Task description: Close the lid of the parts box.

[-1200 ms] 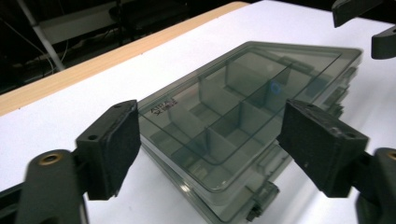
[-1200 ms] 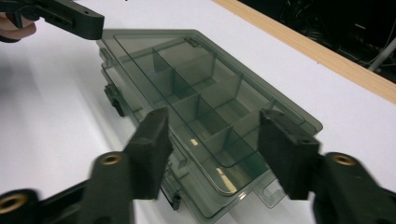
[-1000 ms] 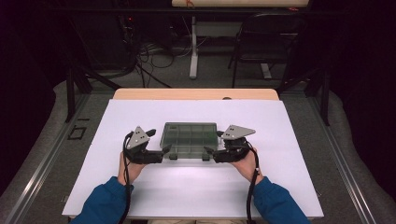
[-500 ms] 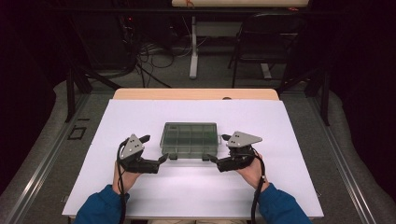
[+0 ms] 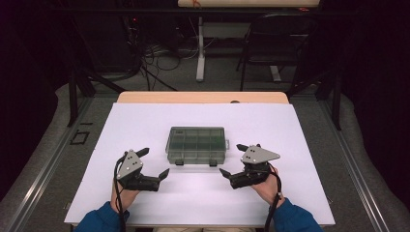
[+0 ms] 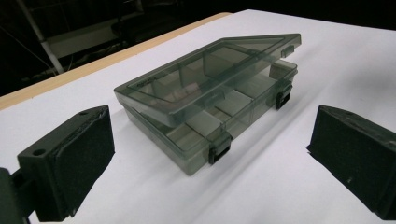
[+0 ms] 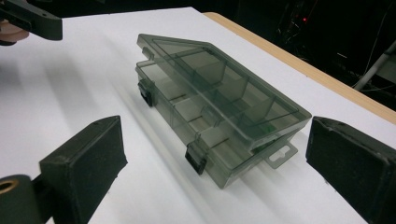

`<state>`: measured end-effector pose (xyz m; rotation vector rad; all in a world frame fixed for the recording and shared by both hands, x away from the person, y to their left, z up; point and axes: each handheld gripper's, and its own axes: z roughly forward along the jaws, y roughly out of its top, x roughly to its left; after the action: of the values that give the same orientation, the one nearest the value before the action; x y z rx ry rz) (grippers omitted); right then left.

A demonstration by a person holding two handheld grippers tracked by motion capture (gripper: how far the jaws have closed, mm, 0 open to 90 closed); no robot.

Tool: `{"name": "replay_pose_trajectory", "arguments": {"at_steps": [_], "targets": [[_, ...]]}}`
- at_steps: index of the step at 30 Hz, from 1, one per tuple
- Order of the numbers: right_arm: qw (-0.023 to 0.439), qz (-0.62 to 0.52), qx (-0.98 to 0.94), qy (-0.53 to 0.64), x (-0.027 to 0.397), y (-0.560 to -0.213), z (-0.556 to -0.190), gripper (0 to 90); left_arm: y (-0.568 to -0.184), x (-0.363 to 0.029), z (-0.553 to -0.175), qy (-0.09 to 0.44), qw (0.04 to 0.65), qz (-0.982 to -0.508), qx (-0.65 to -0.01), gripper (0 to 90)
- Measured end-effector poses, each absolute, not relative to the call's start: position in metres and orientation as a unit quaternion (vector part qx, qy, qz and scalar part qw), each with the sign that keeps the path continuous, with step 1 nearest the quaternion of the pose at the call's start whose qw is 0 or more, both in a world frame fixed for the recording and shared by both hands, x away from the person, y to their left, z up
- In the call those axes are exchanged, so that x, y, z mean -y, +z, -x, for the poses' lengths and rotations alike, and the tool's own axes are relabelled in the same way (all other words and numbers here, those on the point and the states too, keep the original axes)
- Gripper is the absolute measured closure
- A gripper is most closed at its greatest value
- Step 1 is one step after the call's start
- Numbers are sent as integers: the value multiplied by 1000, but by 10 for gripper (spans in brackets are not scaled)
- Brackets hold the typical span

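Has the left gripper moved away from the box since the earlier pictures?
Yes. The left gripper has drawn back from the compartment box, toward the near table edge and leftward. Its fingers have just been opening, nothing between them.

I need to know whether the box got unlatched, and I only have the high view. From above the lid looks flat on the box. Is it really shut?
Observer: No. In the left gripper view the lid of the compartment box sits raised at its front edge, with a gap above the base.
Operator: And the two latches?
Observer: The latches hang on the base's front wall, not hooked over the lid.
Operator: Anything inside?
Observer: The compartments that show through the lid look empty; there is one small green spot that I cannot identify.
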<state>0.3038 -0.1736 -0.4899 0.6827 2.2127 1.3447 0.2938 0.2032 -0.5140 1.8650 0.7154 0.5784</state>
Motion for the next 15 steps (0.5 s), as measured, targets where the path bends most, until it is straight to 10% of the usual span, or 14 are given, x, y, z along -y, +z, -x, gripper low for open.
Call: {"name": "replay_pose_trajectory", "arguments": {"at_steps": [15], "targets": [[266,-237,-790,499,190,-498,-276,0,-524,-215,-275,247,513,-768,-294,0]]}}
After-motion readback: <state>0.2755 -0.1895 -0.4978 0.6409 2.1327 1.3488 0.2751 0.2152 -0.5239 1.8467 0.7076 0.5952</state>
